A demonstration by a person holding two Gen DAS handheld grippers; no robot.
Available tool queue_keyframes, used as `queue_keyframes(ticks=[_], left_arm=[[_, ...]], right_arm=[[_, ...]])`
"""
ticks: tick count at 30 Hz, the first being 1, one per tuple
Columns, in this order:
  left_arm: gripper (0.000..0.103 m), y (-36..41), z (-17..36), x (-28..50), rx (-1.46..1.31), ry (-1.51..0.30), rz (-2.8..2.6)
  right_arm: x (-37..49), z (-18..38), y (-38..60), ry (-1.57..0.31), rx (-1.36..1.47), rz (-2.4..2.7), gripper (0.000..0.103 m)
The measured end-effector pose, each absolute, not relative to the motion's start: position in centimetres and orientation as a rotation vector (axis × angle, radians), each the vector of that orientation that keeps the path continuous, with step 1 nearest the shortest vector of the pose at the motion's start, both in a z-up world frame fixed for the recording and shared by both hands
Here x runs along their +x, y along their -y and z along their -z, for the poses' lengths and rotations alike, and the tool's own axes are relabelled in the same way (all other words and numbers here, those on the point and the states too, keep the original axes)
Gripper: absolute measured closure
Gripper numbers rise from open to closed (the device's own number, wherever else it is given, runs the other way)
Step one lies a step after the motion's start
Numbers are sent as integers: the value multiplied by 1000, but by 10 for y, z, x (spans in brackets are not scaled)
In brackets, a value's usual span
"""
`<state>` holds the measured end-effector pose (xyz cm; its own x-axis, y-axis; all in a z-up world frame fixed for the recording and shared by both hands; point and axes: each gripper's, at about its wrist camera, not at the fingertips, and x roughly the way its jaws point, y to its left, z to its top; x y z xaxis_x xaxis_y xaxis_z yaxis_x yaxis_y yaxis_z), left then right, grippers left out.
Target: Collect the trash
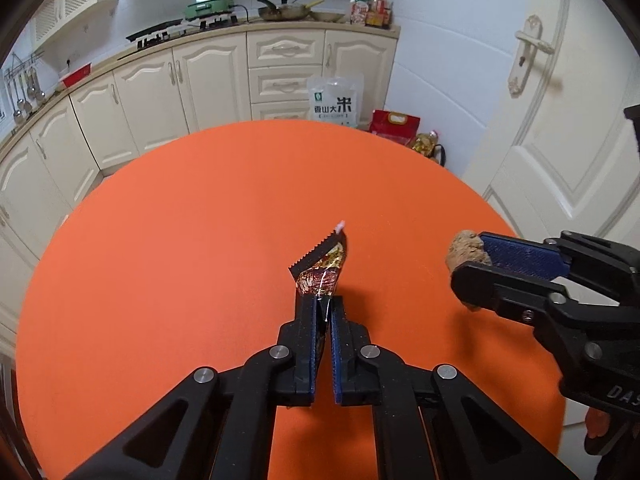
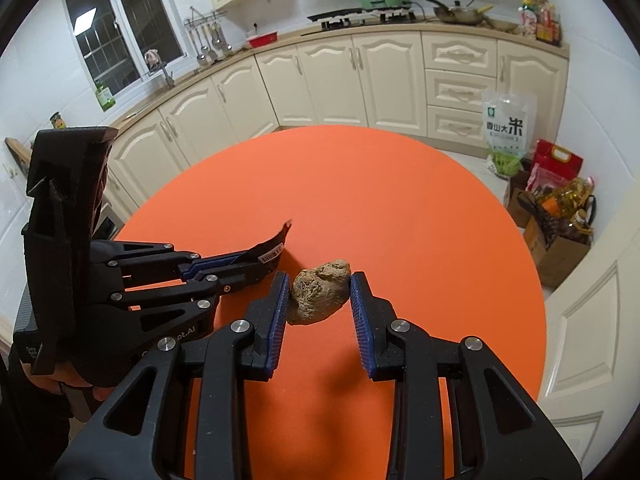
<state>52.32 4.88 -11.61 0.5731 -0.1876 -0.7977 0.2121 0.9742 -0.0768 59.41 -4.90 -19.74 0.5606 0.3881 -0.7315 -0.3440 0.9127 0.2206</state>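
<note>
Both grippers tilt down over the orange round table (image 1: 180,240), held clear of its surface. The left gripper (image 1: 325,306) is clenched on a foil snack wrapper (image 1: 322,266), which sticks out toward 12 o'clock. At 3 o'clock from it, the right gripper (image 2: 320,292) grasps a brown lump (image 2: 318,298) between its 2 blue pads. Only the right wrist view shows the window (image 2: 120,36) and the hand (image 2: 76,384) holding the left gripper; only the left shows the door handle (image 1: 530,46). A rice bag (image 1: 334,102) on the floor reads "香山大米".

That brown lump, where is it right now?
The brown lump sits clamped between the right gripper pads over the orange table, just right of the left gripper holding a foil wrapper.
</note>
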Motion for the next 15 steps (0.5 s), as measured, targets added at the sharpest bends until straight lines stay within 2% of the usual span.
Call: queue_keyframes(ticks=[15], left_arm=[[103,-2,58,383,56,-791,313]], right_arm=[[511,158,80,-817,84,-396,74]])
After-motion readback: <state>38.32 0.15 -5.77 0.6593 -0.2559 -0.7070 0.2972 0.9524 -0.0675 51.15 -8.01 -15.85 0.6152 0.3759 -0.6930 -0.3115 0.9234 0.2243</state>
